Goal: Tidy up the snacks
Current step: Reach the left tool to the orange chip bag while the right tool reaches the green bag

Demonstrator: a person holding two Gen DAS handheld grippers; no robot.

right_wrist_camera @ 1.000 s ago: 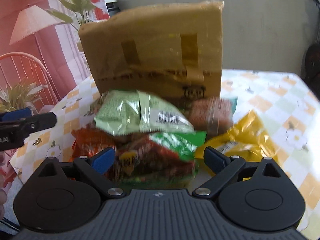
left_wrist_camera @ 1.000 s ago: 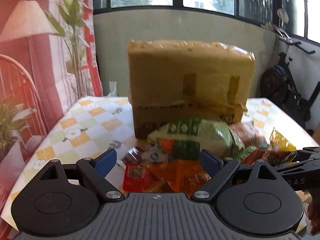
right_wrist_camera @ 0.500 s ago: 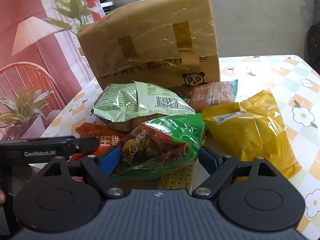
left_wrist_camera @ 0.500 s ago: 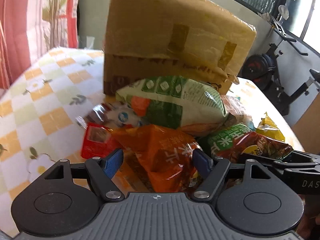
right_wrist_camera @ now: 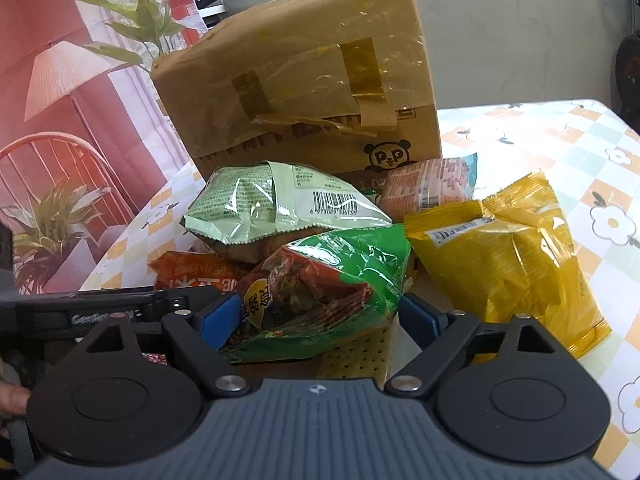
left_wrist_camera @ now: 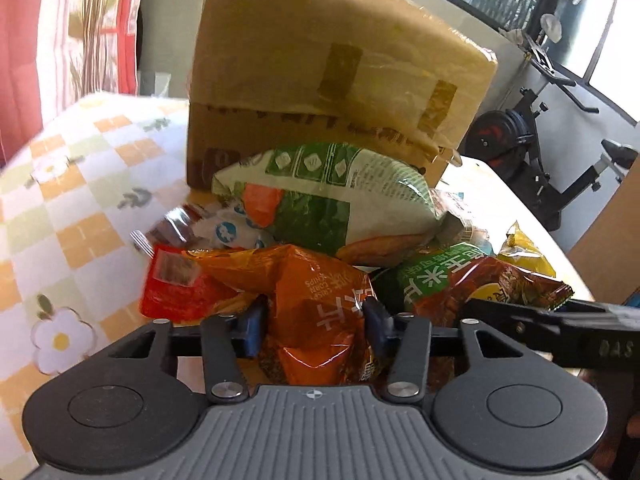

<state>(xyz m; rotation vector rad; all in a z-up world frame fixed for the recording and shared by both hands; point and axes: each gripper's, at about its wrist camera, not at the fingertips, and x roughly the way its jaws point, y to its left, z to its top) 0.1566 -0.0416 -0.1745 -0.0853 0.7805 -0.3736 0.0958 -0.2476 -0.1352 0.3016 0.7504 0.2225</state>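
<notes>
A pile of snack bags lies on the checked tablecloth in front of a taped cardboard box. My left gripper has closed its blue pads on the orange chip bag. My right gripper is open, its pads on either side of the green-and-red bag, which also shows in the left wrist view. A pale green bag rests on top of the pile. A yellow bag lies at the right, a pink packet behind it.
A red packet and a clear wrapped snack lie at the pile's left. The box stands close behind the pile. An exercise bike stands beyond the table. A perforated yellow board lies under the green-and-red bag.
Both grippers moved forward and down into the pile. The left pads closed in on the orange bag. The right pads came around the green-and-red bag and stay open.
</notes>
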